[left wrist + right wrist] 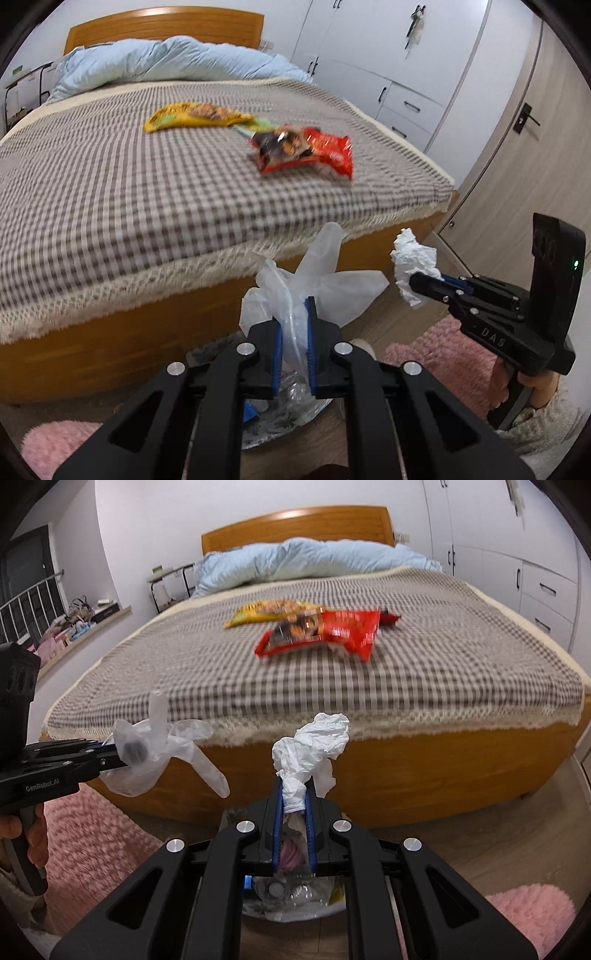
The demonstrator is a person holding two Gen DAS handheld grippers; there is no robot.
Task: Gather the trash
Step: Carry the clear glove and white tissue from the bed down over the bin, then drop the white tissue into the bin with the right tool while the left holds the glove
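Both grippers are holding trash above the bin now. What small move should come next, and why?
Probably open both grippers. The left gripper pinches a clear plastic glove and the right gripper pinches a crumpled tissue, and the trash bin shows directly below each, so both pieces should drop in.

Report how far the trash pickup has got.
Done: bottles and scraps already lie in the bin below. In hand: left tongs grip a plastic glove, right tongs a crumpled tissue. Left: the yellow bag and red bag on the bed.
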